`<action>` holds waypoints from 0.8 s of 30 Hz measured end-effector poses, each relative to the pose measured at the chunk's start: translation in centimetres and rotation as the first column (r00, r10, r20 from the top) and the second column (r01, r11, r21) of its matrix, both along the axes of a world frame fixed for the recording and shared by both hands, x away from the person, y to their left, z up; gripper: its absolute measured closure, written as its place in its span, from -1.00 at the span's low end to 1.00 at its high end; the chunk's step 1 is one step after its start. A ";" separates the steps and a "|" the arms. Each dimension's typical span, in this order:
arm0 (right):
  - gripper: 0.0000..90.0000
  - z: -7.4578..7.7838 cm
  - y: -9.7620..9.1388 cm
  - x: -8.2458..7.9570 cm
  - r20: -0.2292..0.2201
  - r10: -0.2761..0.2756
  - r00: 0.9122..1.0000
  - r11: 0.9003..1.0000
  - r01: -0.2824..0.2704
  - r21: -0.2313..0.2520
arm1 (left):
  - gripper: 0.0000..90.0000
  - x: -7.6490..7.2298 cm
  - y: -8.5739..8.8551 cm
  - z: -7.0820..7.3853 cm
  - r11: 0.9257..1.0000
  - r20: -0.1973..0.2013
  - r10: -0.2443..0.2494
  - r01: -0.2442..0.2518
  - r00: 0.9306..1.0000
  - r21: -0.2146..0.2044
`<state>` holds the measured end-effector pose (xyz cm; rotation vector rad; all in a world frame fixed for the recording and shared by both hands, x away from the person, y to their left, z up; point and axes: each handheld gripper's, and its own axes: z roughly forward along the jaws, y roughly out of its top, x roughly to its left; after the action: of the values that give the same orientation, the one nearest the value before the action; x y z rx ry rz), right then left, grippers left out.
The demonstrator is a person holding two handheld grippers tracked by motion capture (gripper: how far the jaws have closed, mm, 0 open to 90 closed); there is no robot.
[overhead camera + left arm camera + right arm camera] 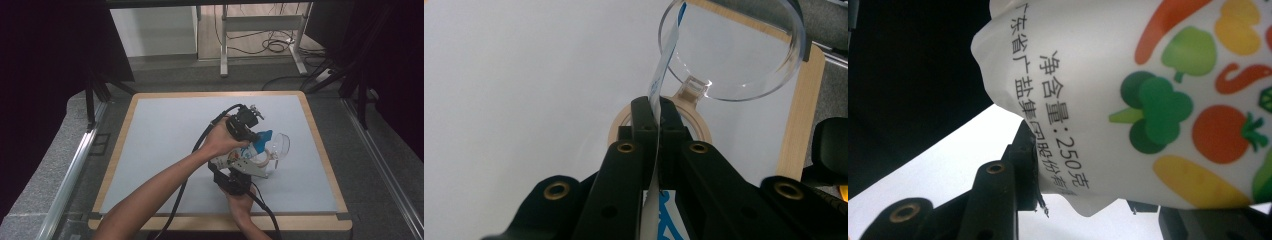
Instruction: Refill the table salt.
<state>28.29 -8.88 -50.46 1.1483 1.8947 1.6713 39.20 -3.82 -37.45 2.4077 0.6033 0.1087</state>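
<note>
Left gripper (248, 131) sits over the middle-right of the table (165, 130), hand on top of it, cable trailing back toward the person. Jaws clenched flat on the top edge of the bag (252, 150); in the left gripper view the thin white-and-blue edge (658, 85) runs up between the two closed fingers (642, 117).

Bag is white with blue at the top, held off the mat between both grippers, tilted toward the jar (279, 145).

Jar is clear plastic, lying on its side just right of the bag, mouth facing the grippers. In the left gripper view its round opening (794, 55) sits straight beyond the fingertips, hinged lid ring (616, 127) under the jaws. Whether the bag edge touches the jar rim: can't tell.

Right gripper (239, 176) is below the left one, closer to the person, hand underneath. It is grasping the lower body of the bag: the right gripper view has the bag's printed side (1158, 100) with vegetable art and black text, wedged between the jaws, left finger (1025, 165) pressed into the crumpled corner. Jaws part-way apart, the bag bulging between them.

Table edge is light wood (320, 145), mat grey.
</note>
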 end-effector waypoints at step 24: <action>0.29 0.3 0.1 0.3 0.005 -0.007 1.000 1.000 0.007 0.001 | 1.00 0.5 -0.4 0.0 1.000 -0.008 -0.011 0.011 1.000 0.026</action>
<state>28.55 -8.77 -50.19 1.1482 1.8853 1.6698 39.66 -4.21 -37.49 2.4371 0.5955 0.1032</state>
